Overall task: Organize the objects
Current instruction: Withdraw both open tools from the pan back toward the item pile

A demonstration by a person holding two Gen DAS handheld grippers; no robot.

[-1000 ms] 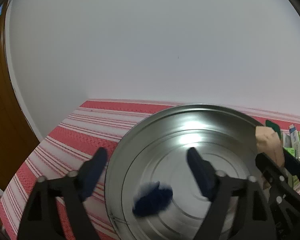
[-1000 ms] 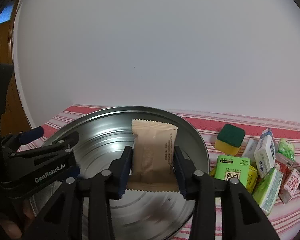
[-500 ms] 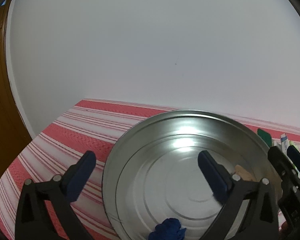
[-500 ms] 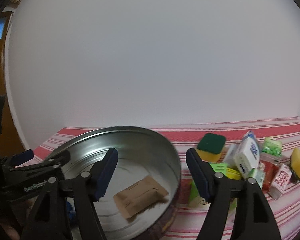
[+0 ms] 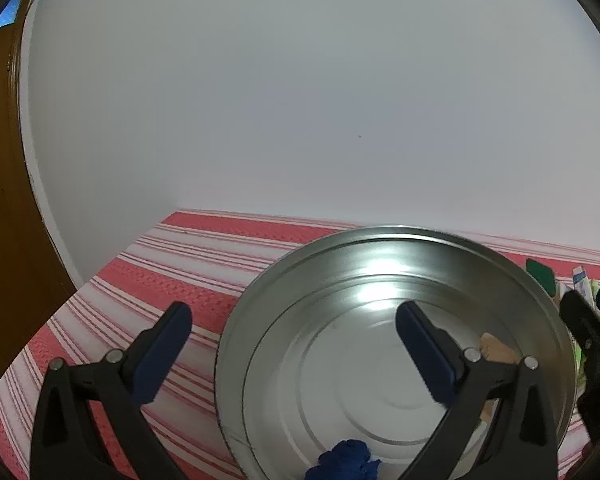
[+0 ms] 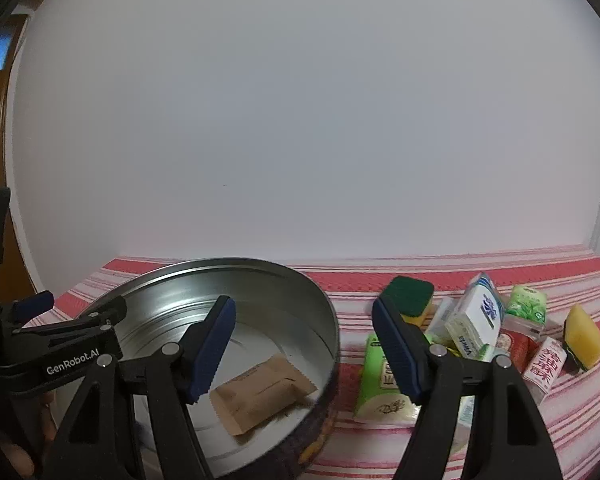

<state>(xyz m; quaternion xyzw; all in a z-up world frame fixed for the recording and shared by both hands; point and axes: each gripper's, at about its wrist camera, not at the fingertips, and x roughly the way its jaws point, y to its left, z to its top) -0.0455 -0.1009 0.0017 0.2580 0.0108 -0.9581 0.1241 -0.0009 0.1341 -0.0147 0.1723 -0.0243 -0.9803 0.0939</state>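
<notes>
- Snagging, first of all: right gripper (image 6: 302,306) spread wide, jaws just opened, nothing between the pads. Hangs right over the near rim of the metal tin (image 6: 260,266). Could clip that rim and shove or tip the tin by swinging low toward the pile.
- Brown packet (image 6: 260,392): flat and loose on the tin floor, below the gap and a little left of it. Could get dragged back out by a finger dipping too deep.
- Left gripper (image 5: 292,311): spread as far as possible, jaws also just opened, empty. Straddles the tin's rim, with one finger over the striped cloth (image 5: 172,276) and the other over the tin floor. Would land on metal if lowered straight down.
- Pile of small packs, just beyond and right of the right gripper's right finger: crowded and overlapping. Risks pinching two at once, or toppling the white tissue pack (image 6: 480,316) onto its neighbours.
- Green pack (image 6: 380,384): partly behind that right finger, label unreadable.
- Crumpled blue thing (image 5: 348,460) — low between the left gripper's fingers, cut off by the frame edge, impossible to identify.
- Hand (image 6: 16,452) at the bottom left corner: dark, blurred, mostly out of frame.
</notes>
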